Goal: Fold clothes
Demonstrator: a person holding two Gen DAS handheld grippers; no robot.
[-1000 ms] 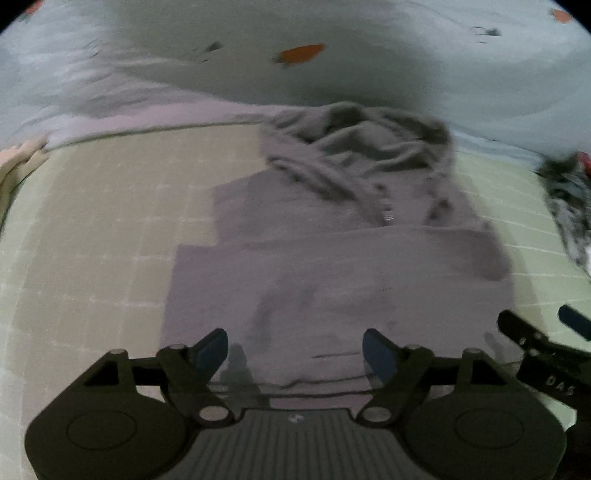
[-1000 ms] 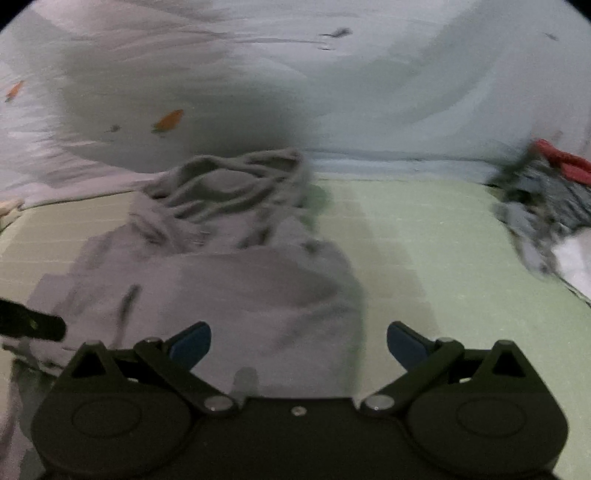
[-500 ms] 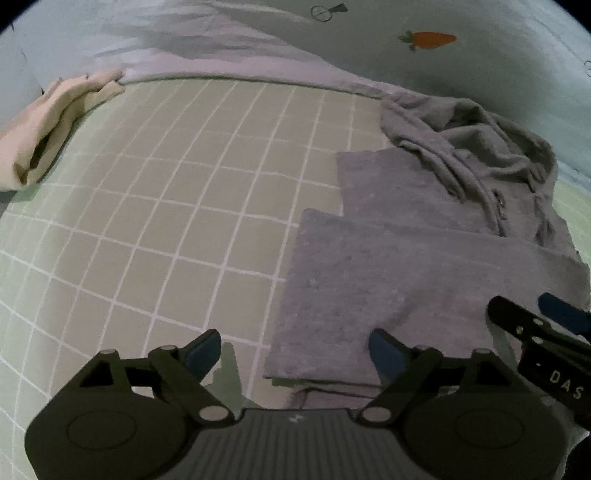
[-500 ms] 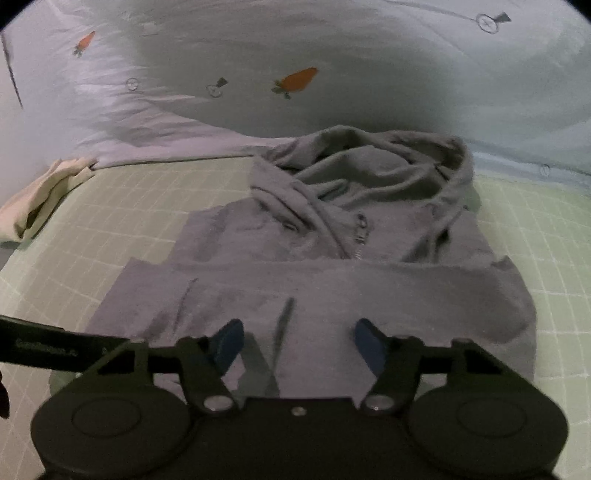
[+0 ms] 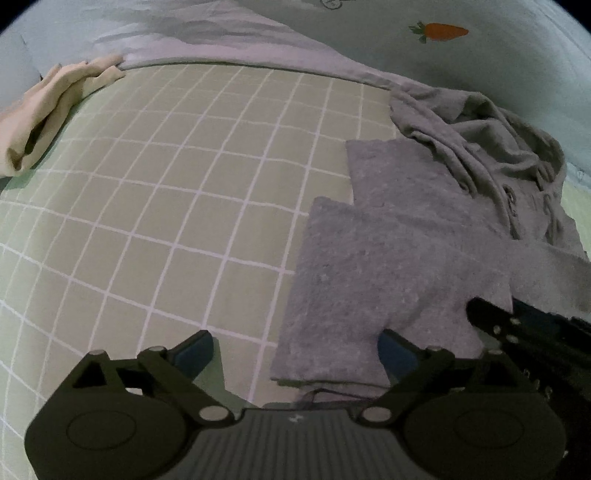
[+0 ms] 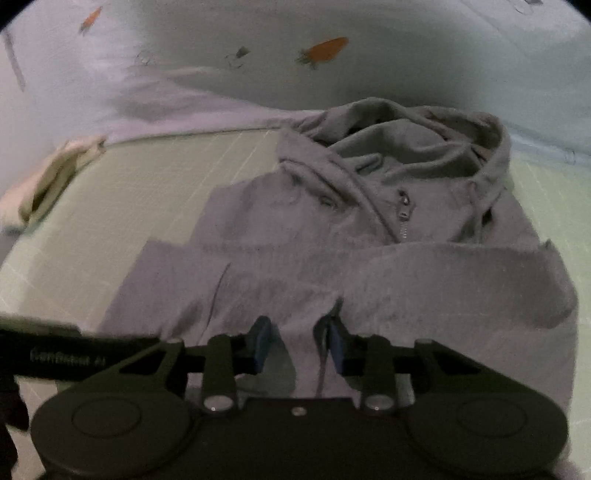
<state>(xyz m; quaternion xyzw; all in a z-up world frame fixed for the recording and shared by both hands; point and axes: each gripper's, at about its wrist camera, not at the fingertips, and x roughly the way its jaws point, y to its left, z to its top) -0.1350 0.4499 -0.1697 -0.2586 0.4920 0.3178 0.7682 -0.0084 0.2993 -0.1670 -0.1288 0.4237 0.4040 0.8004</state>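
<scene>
In the left wrist view, a bed is covered by a pale green sheet [image 5: 155, 206] with a white grid, and behind it lies light blue bedding [image 5: 498, 55] printed with an orange carrot [image 5: 441, 31]. A cream cloth [image 5: 48, 110] is bunched at the far left edge of the sheet. The grey hoodie [image 5: 399, 251] lies flat on the sheet to the right, sleeves folded across its body, hood crumpled toward the blue bedding. The left gripper [image 5: 295, 354] hangs with its jaws wide apart over the hoodie's near left corner; one blue pad sits over the bare sheet, the other over the fabric. The right gripper [image 5: 532, 332] enters from the right, low over the hem.

In the right wrist view, the same hoodie [image 6: 369, 258] fills the middle, its zipper pull [image 6: 404, 210] below the hood. The right gripper [image 6: 299, 343] has its jaws narrow, with a ridge of hem fabric between the pads; whether they pinch it, I cannot tell.
</scene>
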